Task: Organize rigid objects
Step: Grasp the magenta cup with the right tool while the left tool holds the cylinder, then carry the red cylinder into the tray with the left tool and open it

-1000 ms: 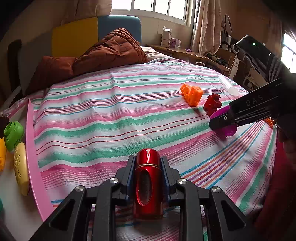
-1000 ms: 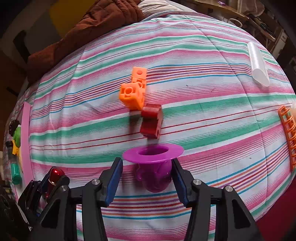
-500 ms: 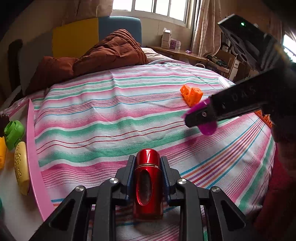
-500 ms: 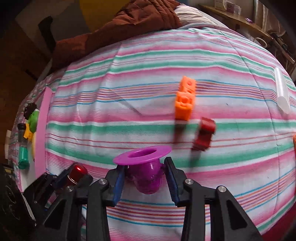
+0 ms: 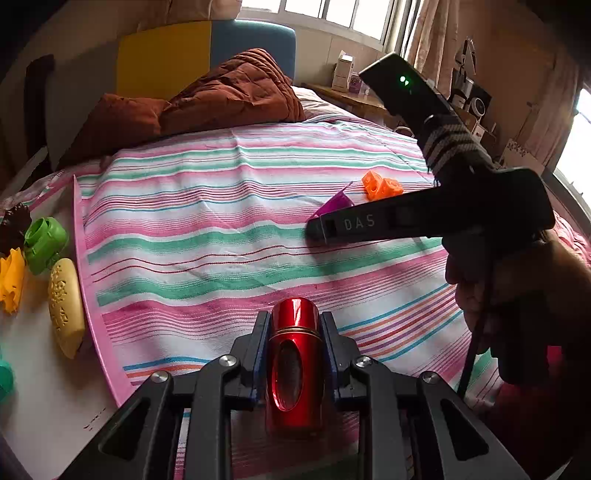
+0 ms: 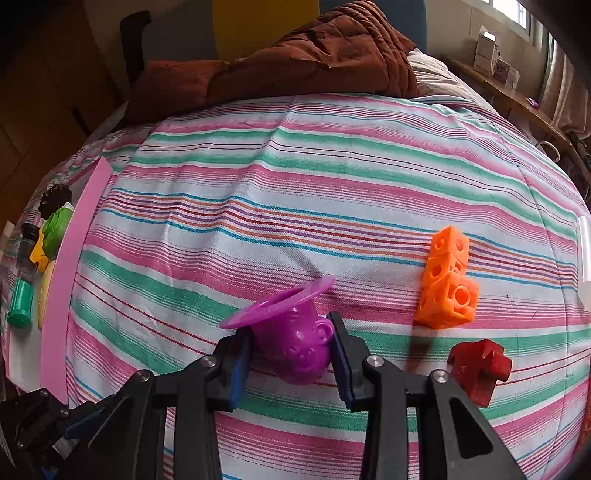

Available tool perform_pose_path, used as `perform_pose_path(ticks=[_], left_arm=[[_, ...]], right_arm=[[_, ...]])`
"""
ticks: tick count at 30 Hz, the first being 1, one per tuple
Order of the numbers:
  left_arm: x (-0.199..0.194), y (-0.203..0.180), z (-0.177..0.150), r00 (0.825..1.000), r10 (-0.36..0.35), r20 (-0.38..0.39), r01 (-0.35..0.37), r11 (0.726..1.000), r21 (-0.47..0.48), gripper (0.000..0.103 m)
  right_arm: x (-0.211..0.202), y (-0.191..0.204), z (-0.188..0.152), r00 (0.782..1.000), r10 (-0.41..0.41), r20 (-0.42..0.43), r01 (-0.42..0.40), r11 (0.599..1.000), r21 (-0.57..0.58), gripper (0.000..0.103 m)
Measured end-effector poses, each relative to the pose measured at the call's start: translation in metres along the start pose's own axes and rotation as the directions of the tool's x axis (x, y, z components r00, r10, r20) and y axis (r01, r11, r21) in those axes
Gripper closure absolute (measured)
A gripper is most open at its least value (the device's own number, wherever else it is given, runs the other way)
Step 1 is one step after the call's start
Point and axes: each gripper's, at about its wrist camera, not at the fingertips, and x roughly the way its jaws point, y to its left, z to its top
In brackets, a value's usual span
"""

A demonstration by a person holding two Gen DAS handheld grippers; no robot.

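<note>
Striped bedsheet (image 6: 295, 206), left gripper (image 5: 293, 343) jaws clamped on red cylinder (image 5: 294, 365), right gripper (image 6: 291, 350) jaws gripping purple cup (image 6: 291, 339)

the letters "das" stand in pale print on the right tool's (image 5: 424, 221) black side.

Bedroom surroundings, as I see them from both wrist cameras.

I log: striped bedspread (image 5: 229, 229) in pink, green and white covering the bed; rumpled brown quilt (image 5: 236, 92) heaped at its far end, touching a brown pillow (image 5: 118, 118); yellow-and-blue headboard (image 5: 207, 48) behind them; window (image 5: 325, 11) with beige curtain (image 5: 424, 33); wooden side shelf (image 6: 517, 99) bearing small white boxes (image 6: 487, 51).
</note>
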Motion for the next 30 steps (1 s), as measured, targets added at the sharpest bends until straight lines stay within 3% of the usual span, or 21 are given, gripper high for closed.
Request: perform_pose_path(ticks=[7, 11, 14, 20, 25, 30], left_arm=[[-0.039, 0.003, 0.01, 0.998, -0.014, 0.059, 0.016, 0.999, -0.031, 0.077], [-0.069, 0.024, 0.015, 0.995, 0.02, 0.102, -0.011, 0.996, -0.085, 0.077], [-0.089, 0.054, 0.017, 0.988, 0.083, 0.127, -0.063, 0.986, -0.154, 0.077], [-0.106, 0.139, 0.015, 0.976, 0.193, 0.099, -0.149, 0.928, -0.342, 0.077], [-0.093, 0.199, 0.013, 0.985, 0.172, 0.021, -0.14, 0.86, -0.49, 0.077], [-0.073, 0.216, 0.016, 0.985, 0.166, -0.043, -0.165, 0.849, -0.502, 0.077]], right_arm=[[0.001, 0.003, 0.0, 1.0, -0.007, 0.006, 0.007, 1.0, -0.019, 0.065], [0.001, 0.004, -0.001, 1.0, -0.016, 0.007, 0.016, 0.999, -0.028, 0.065], [0.001, 0.006, -0.001, 1.0, -0.024, 0.009, 0.024, 0.999, -0.036, 0.065], [0.002, 0.008, 0.001, 0.999, -0.032, 0.01, 0.033, 0.999, -0.043, 0.065], [0.003, 0.008, 0.001, 0.999, -0.037, 0.009, 0.037, 0.998, -0.046, 0.065], [0.003, 0.008, 0.002, 0.999, -0.035, 0.006, 0.036, 0.998, -0.047, 0.065]])
